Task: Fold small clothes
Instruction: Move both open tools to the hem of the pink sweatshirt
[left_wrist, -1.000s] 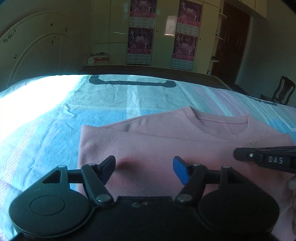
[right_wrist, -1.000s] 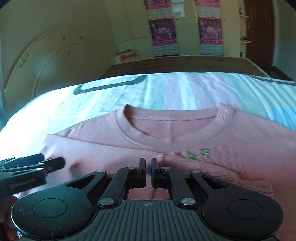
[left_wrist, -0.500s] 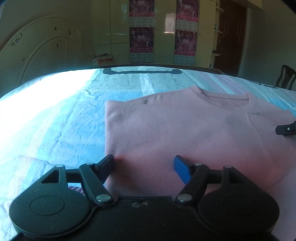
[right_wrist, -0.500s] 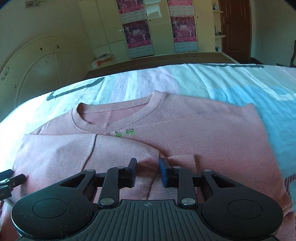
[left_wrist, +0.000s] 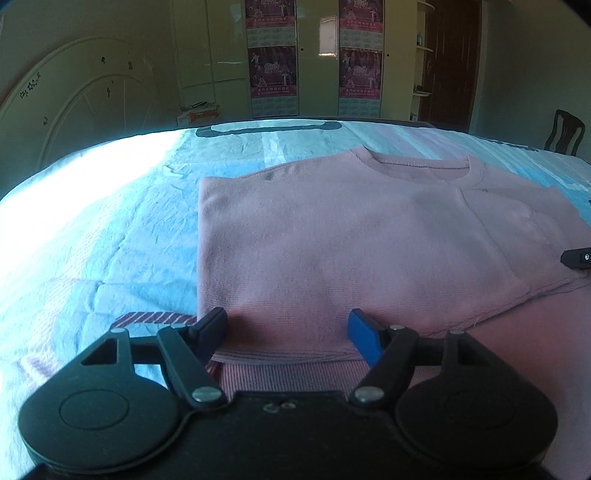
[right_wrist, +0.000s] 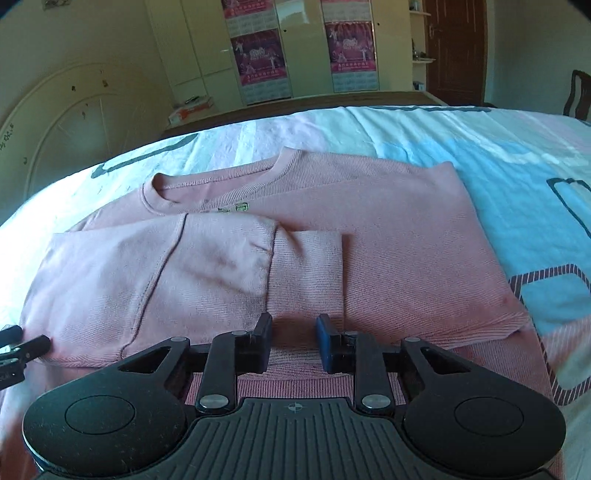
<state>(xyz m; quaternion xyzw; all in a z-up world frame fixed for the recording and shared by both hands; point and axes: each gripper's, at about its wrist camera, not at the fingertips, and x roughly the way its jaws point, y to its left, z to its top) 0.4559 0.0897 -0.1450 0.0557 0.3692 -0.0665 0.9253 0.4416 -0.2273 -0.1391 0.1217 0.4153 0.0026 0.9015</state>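
Left wrist view: pink sweatshirt (left_wrist: 332, 236), crew neck, lying flat on a bed sheet (left_wrist: 110, 221) of pale blue and pink with dark printed shapes; sides folded inward, left edge straight. Left gripper (left_wrist: 287, 328), jaws standing wide apart and holding nothing, poised over the sweatshirt's lower left corner, near the ribbed hem. Tip of the right gripper (left_wrist: 576, 258) enters at the right edge. Behind: cream wardrobe (left_wrist: 314, 74) carrying two purple posters (left_wrist: 273, 70), the figures "2010" legible on each, smaller print not readable; dark door (left_wrist: 450, 62); dark wooden chair (left_wrist: 565, 131); arched cream headboard (left_wrist: 85, 110). Right wrist view: same sweatshirt (right_wrist: 388, 221) from the other side; shown only here are a sleeve (right_wrist: 207, 258) folded across the front with its ribbed cuff (right_wrist: 306, 269) pointing right, and small green embroidered lettering (right_wrist: 234, 208) below the collar, too small to read. Right gripper (right_wrist: 294, 339), jaws a modest gap apart after recently opening, nothing between the pads, just nearer than the cuff. Left gripper's fingertips (right_wrist: 33, 345) show at the left edge. An orange box (right_wrist: 190, 107) lies on the floor beyond the bed.
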